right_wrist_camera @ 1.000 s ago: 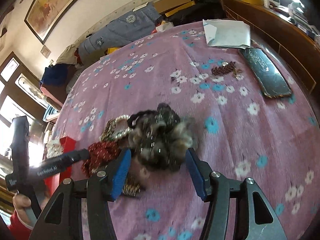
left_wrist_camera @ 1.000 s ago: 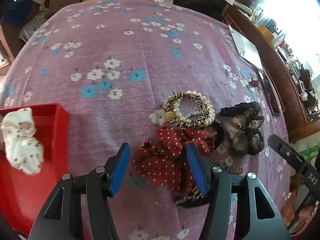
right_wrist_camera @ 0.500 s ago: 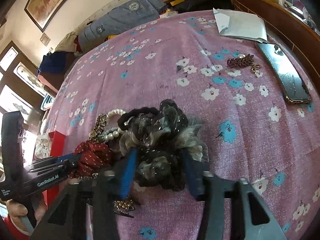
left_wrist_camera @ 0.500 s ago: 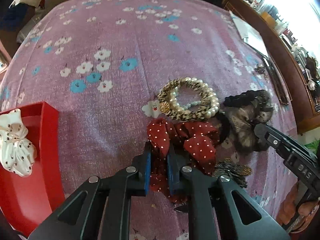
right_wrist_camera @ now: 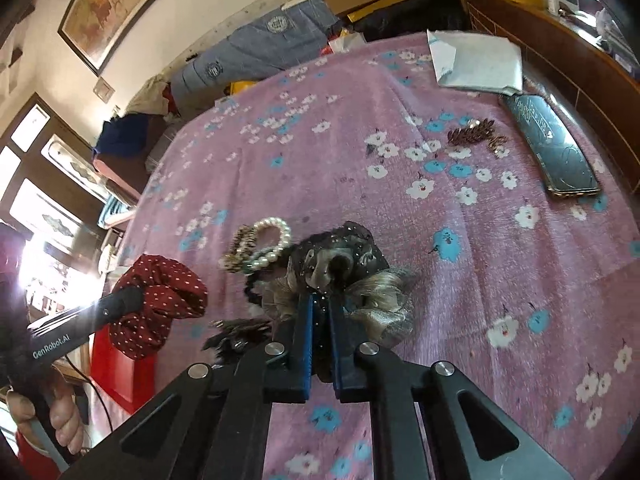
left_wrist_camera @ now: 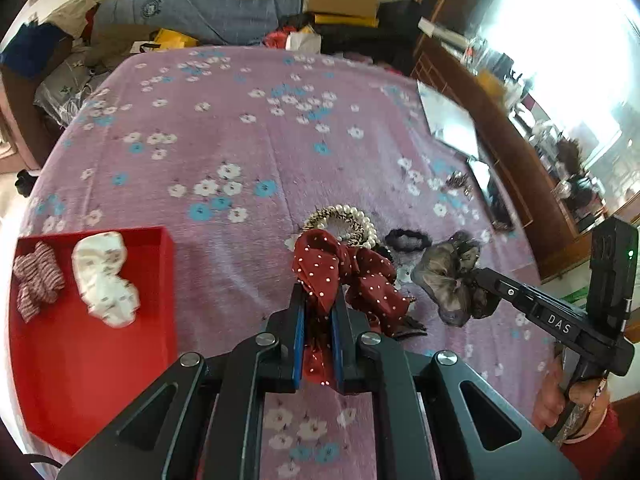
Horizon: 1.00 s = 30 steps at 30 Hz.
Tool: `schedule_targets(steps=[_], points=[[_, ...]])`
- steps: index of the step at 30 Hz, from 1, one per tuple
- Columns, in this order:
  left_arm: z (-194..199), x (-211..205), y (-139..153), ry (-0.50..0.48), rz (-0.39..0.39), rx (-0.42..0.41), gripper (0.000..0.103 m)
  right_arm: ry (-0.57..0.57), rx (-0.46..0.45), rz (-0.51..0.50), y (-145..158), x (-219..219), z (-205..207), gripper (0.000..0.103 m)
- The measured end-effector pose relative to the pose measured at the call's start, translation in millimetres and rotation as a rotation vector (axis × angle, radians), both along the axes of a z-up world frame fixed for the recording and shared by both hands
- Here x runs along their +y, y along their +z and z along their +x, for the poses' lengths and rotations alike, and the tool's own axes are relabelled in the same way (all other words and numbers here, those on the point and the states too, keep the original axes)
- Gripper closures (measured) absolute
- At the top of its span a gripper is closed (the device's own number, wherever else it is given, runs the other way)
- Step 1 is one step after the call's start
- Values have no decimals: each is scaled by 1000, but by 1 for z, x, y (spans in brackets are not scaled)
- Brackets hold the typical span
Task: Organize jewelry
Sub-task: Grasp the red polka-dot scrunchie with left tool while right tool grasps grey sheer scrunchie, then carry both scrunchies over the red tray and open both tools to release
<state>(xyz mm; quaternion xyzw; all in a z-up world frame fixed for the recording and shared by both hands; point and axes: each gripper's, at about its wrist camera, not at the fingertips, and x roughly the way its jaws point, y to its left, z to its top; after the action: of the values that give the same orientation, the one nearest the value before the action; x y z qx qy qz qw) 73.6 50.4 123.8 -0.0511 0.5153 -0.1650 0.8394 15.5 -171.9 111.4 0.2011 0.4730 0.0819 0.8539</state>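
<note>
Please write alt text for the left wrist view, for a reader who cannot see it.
The left tongs are shut on a red dotted scrunchie above a purple flowered cloth. At left, a red tray holds a white scrunchie and a striped scrunchie; at right, the right tongs grip a grey scrunchie.

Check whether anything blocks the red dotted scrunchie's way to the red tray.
Nothing visible does. The left hand-held gripper is shut on the red scrunchie; only bare bedspread lies between it and the red tray, which holds two scrunchies but has free floor.
</note>
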Motion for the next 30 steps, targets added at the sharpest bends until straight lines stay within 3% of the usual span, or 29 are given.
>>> schedule_targets(steps=[4, 12, 22, 30], points=[[-19, 34, 13, 51, -33, -8, 93, -2, -26, 20, 19, 5, -15, 96], [-55, 128, 15, 238, -11, -10, 92, 48, -62, 55, 42, 46, -28, 96], [-87, 236, -16, 437, 16, 87, 92, 261, -55, 110, 47, 162, -18, 96], [-96, 271, -40, 482, 158, 115, 92, 445, 6, 104, 22, 261, -19, 95]])
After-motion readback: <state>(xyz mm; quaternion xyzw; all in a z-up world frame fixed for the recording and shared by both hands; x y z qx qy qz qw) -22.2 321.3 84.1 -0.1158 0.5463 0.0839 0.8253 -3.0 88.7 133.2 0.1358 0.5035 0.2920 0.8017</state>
